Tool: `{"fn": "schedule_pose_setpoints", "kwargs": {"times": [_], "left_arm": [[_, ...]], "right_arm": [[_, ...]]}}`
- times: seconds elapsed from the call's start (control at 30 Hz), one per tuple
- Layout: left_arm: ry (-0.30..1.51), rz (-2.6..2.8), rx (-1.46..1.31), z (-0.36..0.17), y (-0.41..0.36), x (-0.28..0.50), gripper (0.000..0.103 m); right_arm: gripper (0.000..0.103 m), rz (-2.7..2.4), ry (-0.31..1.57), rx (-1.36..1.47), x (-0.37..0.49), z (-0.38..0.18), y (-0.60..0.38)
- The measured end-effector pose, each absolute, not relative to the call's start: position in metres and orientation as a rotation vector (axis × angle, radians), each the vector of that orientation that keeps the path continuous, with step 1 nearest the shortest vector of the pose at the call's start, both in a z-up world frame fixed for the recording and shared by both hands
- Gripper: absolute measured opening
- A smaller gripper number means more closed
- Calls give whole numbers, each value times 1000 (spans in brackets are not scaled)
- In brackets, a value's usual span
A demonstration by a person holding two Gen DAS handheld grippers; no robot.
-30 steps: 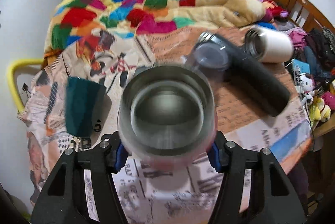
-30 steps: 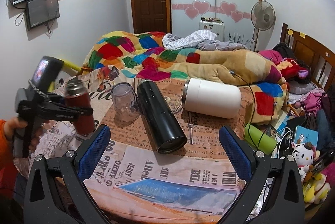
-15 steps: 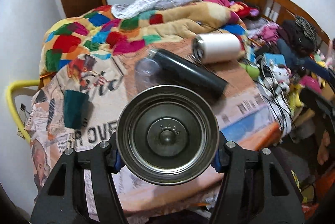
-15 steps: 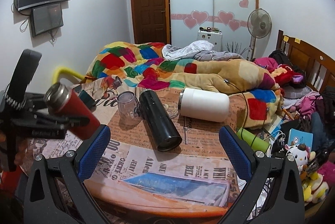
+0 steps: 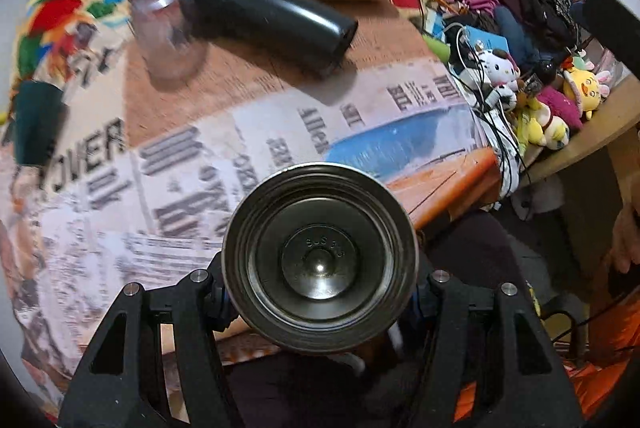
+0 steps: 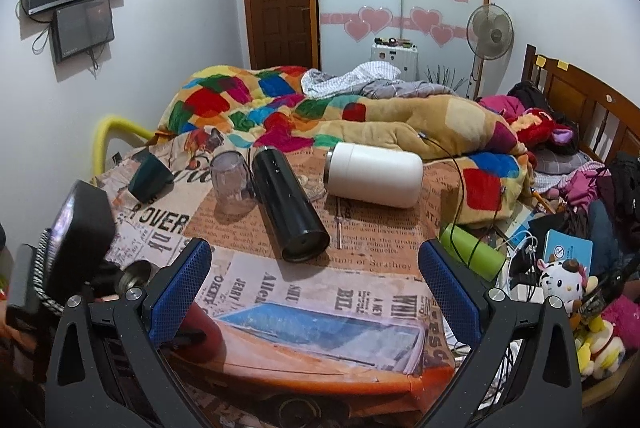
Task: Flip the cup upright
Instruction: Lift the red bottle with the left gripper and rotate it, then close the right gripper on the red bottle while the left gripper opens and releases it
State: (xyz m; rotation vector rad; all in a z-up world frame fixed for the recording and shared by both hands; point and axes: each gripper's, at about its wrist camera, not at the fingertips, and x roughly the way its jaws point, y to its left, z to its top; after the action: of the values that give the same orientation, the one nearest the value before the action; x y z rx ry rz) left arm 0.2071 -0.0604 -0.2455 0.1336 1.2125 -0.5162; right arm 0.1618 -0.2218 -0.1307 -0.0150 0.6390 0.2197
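Observation:
My left gripper [image 5: 320, 292] is shut on a red steel cup [image 5: 320, 264]. The cup's metal end faces the camera, over the table's near edge. In the right wrist view the cup [image 6: 200, 324] shows red at lower left, behind my own left finger, held by the left gripper's black body [image 6: 76, 232]. My right gripper [image 6: 316, 292] is open and empty above the near table edge. A black flask [image 6: 288, 204], a white flask [image 6: 376, 180], a clear cup [image 6: 230, 180] and a dark green cup [image 6: 148, 176] lie or stand on the table.
The round table [image 6: 320, 376] is covered in newspaper-print cloth. A bed with a patchwork quilt [image 6: 320, 112] lies behind it. A green bottle [image 6: 472, 252], cables and plush toys [image 6: 560, 280] crowd the right side. A yellow chair frame [image 6: 108, 132] stands at left.
My left gripper has carried the red cup down and back toward the table's near edge, tilting it. The right gripper has risen slightly and stays open.

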Motion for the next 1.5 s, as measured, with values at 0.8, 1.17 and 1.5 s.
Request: {"fn": "schedule_pose_setpoints", "kwargs": {"times": [0.8, 1.17, 1.5], "left_arm": [[1135, -454, 95, -265, -63, 266, 61], [968, -317, 71, -218, -2, 225, 63], [862, -100, 25, -218, 68, 192, 66]], "right_arm": [[103, 224, 762, -48, 192, -167, -208], [100, 323, 874, 44, 211, -178, -185], [86, 399, 1109, 148, 245, -228, -137]]}}
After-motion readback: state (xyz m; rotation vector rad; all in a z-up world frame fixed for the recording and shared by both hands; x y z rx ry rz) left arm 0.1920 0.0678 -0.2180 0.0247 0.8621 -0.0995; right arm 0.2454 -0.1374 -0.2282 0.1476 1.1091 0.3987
